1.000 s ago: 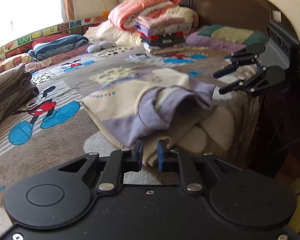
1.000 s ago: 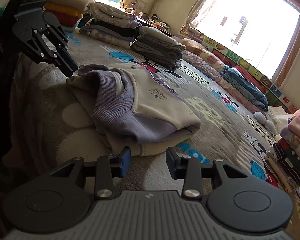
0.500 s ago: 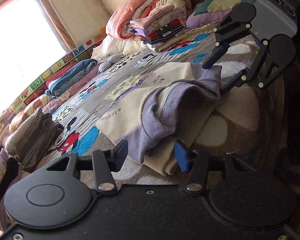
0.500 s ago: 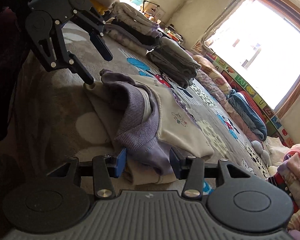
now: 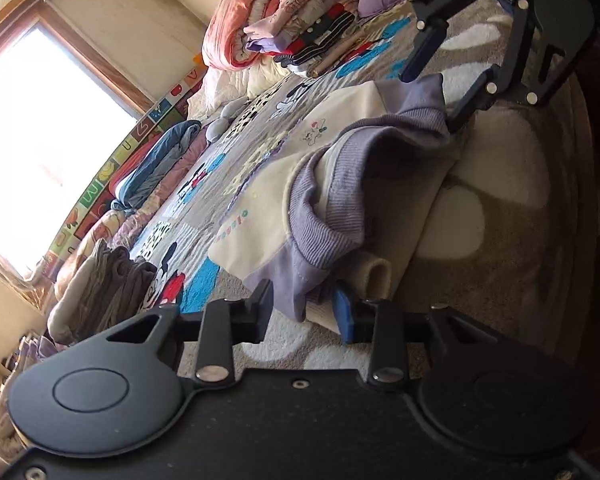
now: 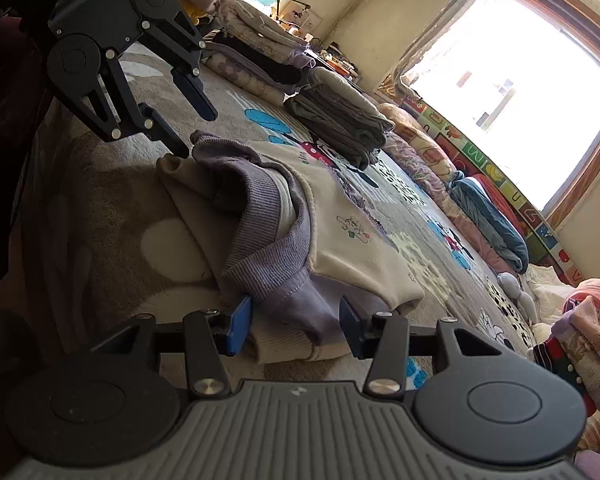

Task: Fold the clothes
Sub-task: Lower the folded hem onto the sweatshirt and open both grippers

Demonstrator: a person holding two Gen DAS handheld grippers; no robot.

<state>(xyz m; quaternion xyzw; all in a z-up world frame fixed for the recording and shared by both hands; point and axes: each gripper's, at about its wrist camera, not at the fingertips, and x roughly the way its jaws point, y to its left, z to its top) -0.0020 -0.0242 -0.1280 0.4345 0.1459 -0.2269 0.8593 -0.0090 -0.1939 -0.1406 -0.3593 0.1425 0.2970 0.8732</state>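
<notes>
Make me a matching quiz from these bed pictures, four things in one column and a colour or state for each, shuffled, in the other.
Things:
1. sweatshirt
2. left gripper
3. clothes stack
4. bundle

Descriptions:
A. blue, lying under the window
B. cream with purple ribbed trim
C. grey, folded
D. open, fingers either side of a purple corner

Pairs: 1-B, 2-D, 3-C, 4-A
</notes>
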